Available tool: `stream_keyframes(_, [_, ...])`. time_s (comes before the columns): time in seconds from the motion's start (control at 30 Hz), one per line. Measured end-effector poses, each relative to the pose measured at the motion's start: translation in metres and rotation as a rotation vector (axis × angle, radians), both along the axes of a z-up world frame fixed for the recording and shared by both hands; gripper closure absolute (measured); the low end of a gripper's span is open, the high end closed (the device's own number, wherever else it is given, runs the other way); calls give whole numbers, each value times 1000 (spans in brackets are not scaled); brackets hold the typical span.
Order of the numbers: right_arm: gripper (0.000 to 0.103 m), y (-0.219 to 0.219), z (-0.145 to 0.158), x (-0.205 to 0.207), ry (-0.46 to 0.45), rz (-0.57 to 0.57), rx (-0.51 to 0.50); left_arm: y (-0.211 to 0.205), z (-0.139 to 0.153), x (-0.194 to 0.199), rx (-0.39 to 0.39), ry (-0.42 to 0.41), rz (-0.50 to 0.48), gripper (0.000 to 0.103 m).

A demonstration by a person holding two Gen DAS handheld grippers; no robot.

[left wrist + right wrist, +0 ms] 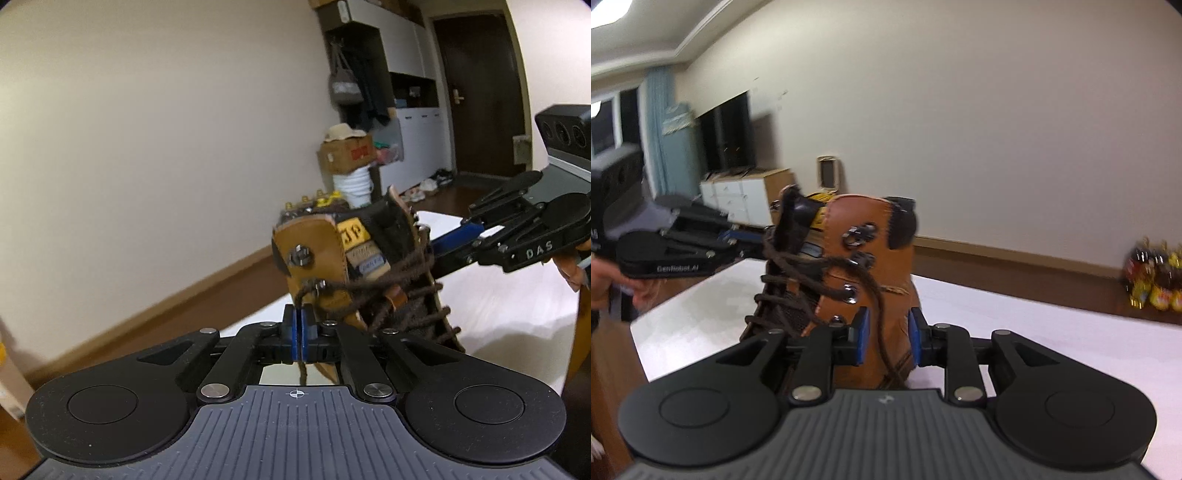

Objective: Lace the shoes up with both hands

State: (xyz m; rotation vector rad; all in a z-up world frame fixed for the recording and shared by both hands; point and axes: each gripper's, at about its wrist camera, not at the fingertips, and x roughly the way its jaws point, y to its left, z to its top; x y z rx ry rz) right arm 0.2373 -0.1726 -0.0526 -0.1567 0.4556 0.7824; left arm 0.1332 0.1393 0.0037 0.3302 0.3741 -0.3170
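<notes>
The left gripper [299, 325] is clamped on the brown lace [301, 295] of the tan boot [871, 266]; the right gripper [886, 336] stands wide open, empty.

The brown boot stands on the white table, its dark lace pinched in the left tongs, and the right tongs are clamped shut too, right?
Not quite: the right tongs stand open, as the right wrist view shows. The rest holds: the brown boot stands on the white table, its dark lace pinched in the left tongs.
</notes>
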Motion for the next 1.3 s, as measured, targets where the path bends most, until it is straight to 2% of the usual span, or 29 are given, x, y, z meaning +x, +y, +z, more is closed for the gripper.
stream_keyframes(0.07, [79,3,1,1,-26,25,-25,-2,3,1,17,-18,17,101])
stream_keyframes(0.13, [101,1,1,3,-42,-9,-50,-2,4,2,25,-17,20,101])
stream_keyframes(0.23, [101,-7,1,5,-22,-48,-70,-5,-4,0,57,12,16,101])
stream_keyframes(0.33, [102,-19,0,-2,47,-43,-56,-6,-18,-16,27,63,-27,101])
stream_keyframes(0.37, [102,-24,-2,-8,121,-18,-10,-6,-20,-22,0,74,-43,102])
stream_keyframes(0.43, [102,-28,-4,-12,202,16,52,-13,-23,-36,-60,86,-89,102])
stream_keyframes(0.53, [102,-24,-14,-17,397,98,240,-23,-25,-46,-107,87,-123,102])
stream_keyframes(0.6, [101,-15,-18,-15,461,132,288,-28,-27,-46,-80,82,-118,102])
stream_keyframes(0.7, [101,-16,-20,-9,506,127,344,-22,-27,-46,-63,81,-85,101])
stream_keyframes(0.8, [101,-33,-23,0,615,134,485,-20,-28,-44,-60,82,-59,101])
stream_keyframes(0.83, [101,-40,-26,4,675,135,559,-21,-28,-43,-55,82,-49,101])
stream_keyframes(0.9, [101,-44,-31,8,723,137,627,-23,-28,-40,-42,82,-30,101])
stream_keyframes(1.07, [101,-32,-39,16,734,118,629,-33,-27,-37,-13,101,11,101])
stream_keyframes(1.3, [101,-26,-49,20,730,76,619,-33,-24,-34,-25,104,22,101])
